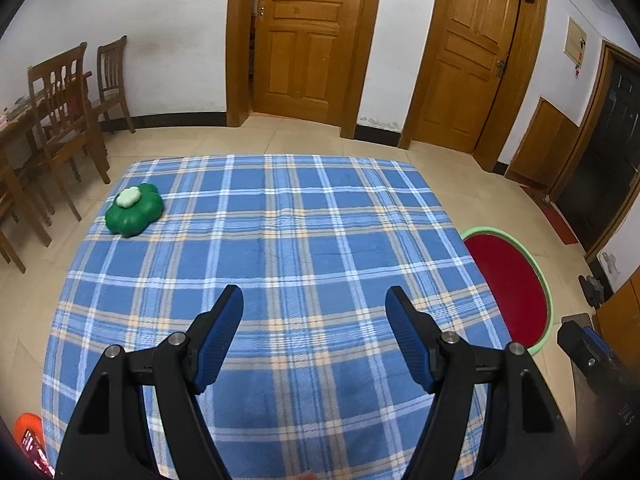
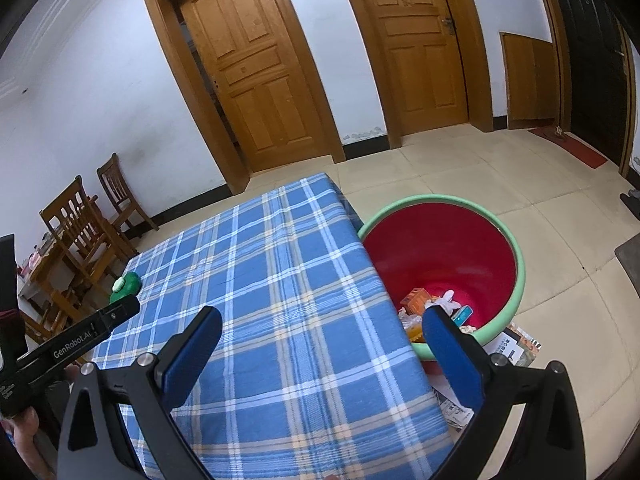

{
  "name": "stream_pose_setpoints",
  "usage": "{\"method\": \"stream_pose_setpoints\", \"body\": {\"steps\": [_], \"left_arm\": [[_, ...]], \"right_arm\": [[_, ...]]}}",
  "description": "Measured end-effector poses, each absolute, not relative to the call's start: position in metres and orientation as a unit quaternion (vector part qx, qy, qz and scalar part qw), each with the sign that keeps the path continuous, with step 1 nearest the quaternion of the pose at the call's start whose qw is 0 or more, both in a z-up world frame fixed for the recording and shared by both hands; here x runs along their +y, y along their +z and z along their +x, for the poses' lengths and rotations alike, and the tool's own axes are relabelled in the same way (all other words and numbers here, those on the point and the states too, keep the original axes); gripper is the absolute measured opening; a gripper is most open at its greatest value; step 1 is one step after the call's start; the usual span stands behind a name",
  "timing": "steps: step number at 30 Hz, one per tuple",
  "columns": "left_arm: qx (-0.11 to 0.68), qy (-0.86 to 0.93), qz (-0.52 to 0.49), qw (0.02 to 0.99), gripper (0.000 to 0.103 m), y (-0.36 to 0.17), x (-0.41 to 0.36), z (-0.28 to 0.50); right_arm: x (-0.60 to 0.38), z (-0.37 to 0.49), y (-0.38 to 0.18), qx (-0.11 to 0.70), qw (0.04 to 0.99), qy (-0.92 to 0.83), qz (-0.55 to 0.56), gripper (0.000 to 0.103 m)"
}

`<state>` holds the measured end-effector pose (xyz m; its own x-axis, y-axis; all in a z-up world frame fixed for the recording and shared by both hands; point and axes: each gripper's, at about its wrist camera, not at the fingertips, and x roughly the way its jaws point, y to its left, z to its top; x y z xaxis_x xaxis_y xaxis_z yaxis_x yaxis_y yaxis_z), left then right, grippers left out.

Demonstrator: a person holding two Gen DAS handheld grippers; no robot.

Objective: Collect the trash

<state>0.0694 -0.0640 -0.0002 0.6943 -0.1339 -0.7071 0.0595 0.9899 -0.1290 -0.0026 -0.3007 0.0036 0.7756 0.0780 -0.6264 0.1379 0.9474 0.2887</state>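
A red basin with a green rim (image 2: pixel 500 240) stands on the floor at the table's right side; it also shows in the left wrist view (image 1: pixel 548 292). It holds several trash items (image 2: pixel 432 304), among them an orange carton and white paper. A green flower-shaped object (image 1: pixel 134 210) with a white top lies at the table's far left, also in the right wrist view (image 2: pixel 126 286). My left gripper (image 1: pixel 314 300) is open and empty above the checked tablecloth (image 1: pixel 280 240). My right gripper (image 2: pixel 320 320) is open and empty over the table's right edge, next to the basin.
Wooden chairs (image 1: pixel 60 112) and a wooden table stand at the left. Two wooden doors (image 1: pixel 304 36) are in the far wall. Papers (image 2: pixel 516 346) lie on the floor under the basin. An orange object (image 1: pixel 28 430) sits at the lower left.
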Motion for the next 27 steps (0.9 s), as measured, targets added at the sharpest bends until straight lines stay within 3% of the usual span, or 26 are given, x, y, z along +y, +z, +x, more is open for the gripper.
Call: {"method": "stream_pose_setpoints", "body": {"steps": [27], "left_arm": [[0.378,-0.035,-0.06,0.923,0.073,0.006,-0.048,0.055]], "right_arm": [[-0.291,-0.005,0.007,0.335,0.929,-0.009,0.155,0.102]]}}
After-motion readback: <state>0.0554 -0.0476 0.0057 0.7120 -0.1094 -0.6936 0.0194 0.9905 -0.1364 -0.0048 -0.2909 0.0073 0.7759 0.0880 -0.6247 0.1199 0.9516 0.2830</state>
